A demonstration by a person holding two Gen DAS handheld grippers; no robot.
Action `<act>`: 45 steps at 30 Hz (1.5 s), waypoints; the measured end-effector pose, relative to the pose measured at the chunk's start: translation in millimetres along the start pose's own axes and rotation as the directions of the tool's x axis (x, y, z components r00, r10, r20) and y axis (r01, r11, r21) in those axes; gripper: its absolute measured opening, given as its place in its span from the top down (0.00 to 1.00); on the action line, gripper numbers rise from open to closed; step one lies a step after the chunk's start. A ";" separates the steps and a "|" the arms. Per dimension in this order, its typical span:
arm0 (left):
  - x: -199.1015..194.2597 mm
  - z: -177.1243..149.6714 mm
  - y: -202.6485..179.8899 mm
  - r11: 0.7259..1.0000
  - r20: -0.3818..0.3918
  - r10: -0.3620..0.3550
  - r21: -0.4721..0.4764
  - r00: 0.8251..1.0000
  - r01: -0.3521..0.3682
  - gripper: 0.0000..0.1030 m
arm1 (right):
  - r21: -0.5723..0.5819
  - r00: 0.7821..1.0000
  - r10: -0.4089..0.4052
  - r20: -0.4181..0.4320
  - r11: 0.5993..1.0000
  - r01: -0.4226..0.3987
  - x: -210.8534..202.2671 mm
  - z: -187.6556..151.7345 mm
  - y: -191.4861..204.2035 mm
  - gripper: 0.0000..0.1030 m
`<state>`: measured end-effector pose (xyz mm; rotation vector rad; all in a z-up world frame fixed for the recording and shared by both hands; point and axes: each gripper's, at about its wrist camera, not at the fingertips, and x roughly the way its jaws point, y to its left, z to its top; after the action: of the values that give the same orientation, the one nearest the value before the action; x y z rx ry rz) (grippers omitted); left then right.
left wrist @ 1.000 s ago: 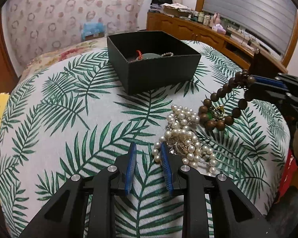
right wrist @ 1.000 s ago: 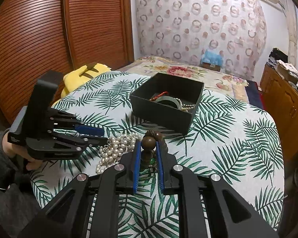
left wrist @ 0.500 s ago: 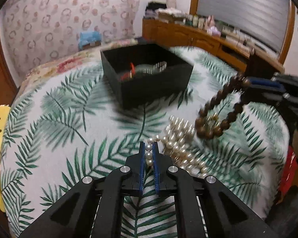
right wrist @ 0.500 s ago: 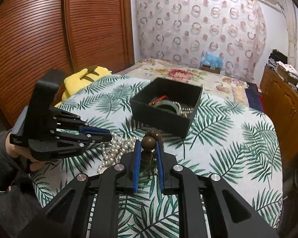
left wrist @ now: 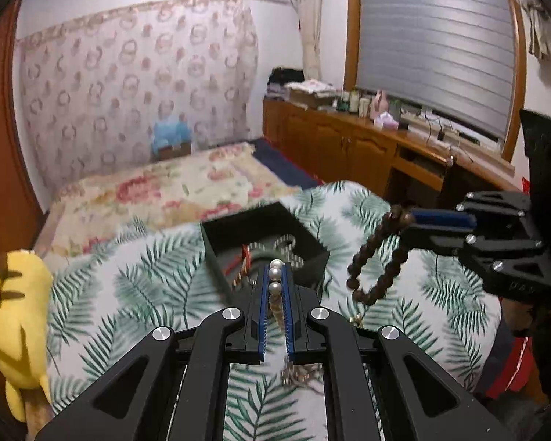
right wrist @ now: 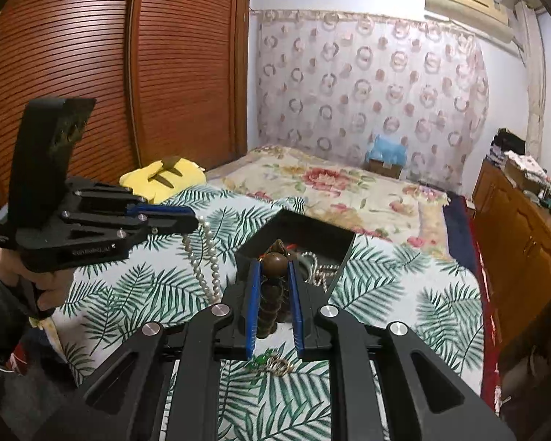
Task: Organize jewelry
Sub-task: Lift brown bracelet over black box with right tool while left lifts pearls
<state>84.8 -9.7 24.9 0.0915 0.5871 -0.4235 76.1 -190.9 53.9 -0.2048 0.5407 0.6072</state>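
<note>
Behind the left claw (left wrist: pixel 274 275), the box (left wrist: pixel 314 246) interior blurs.

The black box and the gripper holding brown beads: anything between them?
In the left wrist view, only bare palm-leaf cloth shows between the black square box and the right gripper holding the brown wooden bead bracelet.

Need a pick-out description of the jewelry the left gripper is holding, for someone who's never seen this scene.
Start at the table with the palm-leaf cloth, where a black open box sits. Left of that box, the left gripper is shut on a pearl necklace that hangs in a loop above the cloth. Its small white round beads set it apart from the dark brown wooden bead bracelet in the right gripper.
</note>
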 end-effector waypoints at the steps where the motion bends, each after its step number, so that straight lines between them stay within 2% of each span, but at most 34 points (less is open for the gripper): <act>1: -1.7 4.6 -0.5 1.000 0.009 0.002 0.002 1.000 -0.002 0.94 | -0.004 1.000 -0.002 0.006 1.000 0.002 -0.6 3.6 -0.6 0.84; 13: -14.7 56.2 2.1 1.000 0.096 0.009 0.014 0.995 -0.010 0.94 | -0.013 0.999 -0.025 0.030 1.000 0.025 4.5 28.3 -16.0 0.84; 30: 3.6 108.9 13.1 1.000 0.153 0.016 0.008 0.988 -0.017 0.94 | -0.023 0.999 -0.002 0.050 1.000 0.003 42.9 60.7 -41.7 0.84; 39: 28.1 122.7 26.1 1.000 0.134 0.018 -0.007 0.991 -0.017 0.94 | -0.009 0.999 0.031 -0.014 0.999 -0.031 88.5 53.8 -56.0 0.84; 45: 59.9 114.1 44.9 0.999 0.082 0.019 -0.034 0.996 -0.016 0.94 | 0.002 0.997 0.043 -0.071 0.999 -0.043 125.0 43.4 -63.7 0.83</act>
<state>207.3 -13.6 84.9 0.0474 0.5113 -0.3986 218.0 -166.9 24.8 -0.2157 0.6156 0.6434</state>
